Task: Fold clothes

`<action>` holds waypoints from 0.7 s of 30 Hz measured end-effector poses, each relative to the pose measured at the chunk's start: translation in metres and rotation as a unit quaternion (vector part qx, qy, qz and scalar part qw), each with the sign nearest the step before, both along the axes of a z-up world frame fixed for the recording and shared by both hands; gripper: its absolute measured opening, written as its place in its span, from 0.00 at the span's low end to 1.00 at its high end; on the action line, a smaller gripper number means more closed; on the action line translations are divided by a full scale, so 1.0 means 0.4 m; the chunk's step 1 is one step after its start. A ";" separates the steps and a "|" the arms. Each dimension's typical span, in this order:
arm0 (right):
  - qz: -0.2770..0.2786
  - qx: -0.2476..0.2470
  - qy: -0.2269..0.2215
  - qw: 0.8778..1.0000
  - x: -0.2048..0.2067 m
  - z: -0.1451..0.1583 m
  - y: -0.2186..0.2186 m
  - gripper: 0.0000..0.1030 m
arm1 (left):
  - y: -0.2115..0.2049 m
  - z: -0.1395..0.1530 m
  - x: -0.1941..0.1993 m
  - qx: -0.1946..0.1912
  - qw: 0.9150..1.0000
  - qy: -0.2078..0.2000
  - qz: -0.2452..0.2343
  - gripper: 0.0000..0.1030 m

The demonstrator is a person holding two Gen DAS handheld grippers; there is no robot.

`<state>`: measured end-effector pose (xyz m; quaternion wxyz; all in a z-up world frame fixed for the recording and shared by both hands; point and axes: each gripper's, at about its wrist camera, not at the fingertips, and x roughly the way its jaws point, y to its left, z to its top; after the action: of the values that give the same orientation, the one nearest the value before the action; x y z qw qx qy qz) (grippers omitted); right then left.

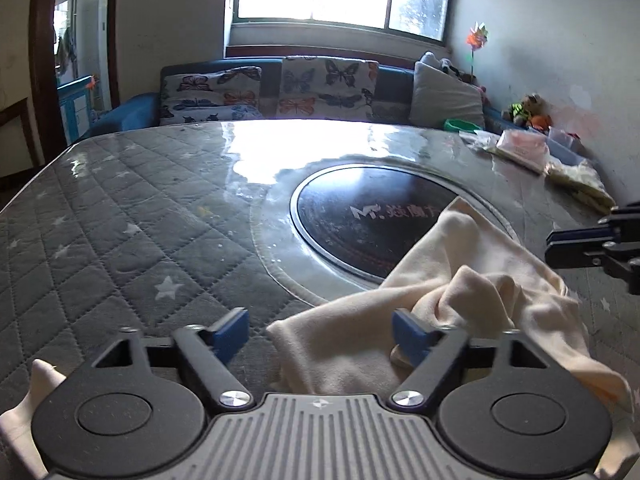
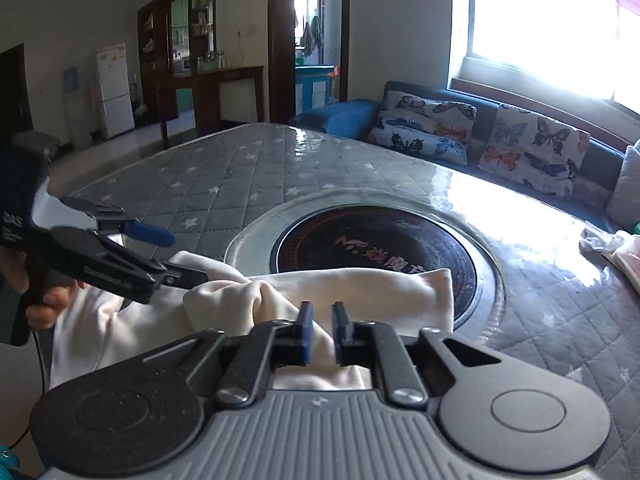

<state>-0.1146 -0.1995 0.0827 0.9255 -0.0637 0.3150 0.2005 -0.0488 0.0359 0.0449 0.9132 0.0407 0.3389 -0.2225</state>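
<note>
A cream cloth garment [image 1: 460, 292] lies crumpled on the quilted grey table, partly over the round black cooktop [image 1: 360, 220]. My left gripper [image 1: 320, 332] is open, its blue pads wide apart just above the cloth's near edge, holding nothing. In the right wrist view the same cloth [image 2: 360, 288] lies below my right gripper [image 2: 322, 332], whose blue pads stand a narrow gap apart over the cloth; whether they pinch it is unclear. The left gripper also shows at the left of the right wrist view [image 2: 160, 256], open over the cloth. The right gripper's body shows at the right edge of the left wrist view [image 1: 600, 248].
The table [image 1: 120, 220] has a glossy plastic cover. Plastic bags and packets [image 1: 532, 152] lie at its far right corner. A blue sofa with butterfly cushions [image 1: 280, 88] stands behind the table under the window. A white fridge [image 2: 114, 88] stands far left.
</note>
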 end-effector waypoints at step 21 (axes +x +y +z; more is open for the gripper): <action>-0.018 0.037 -0.007 0.999 -0.028 -0.004 -0.006 0.07 | 0.011 -0.019 0.006 -0.006 1.000 0.004 0.003 0.46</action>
<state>-0.1256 -0.2019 0.0809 0.9330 -0.0248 0.3018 0.1946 -0.0465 0.0403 0.0372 0.9126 0.0328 0.3417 -0.2219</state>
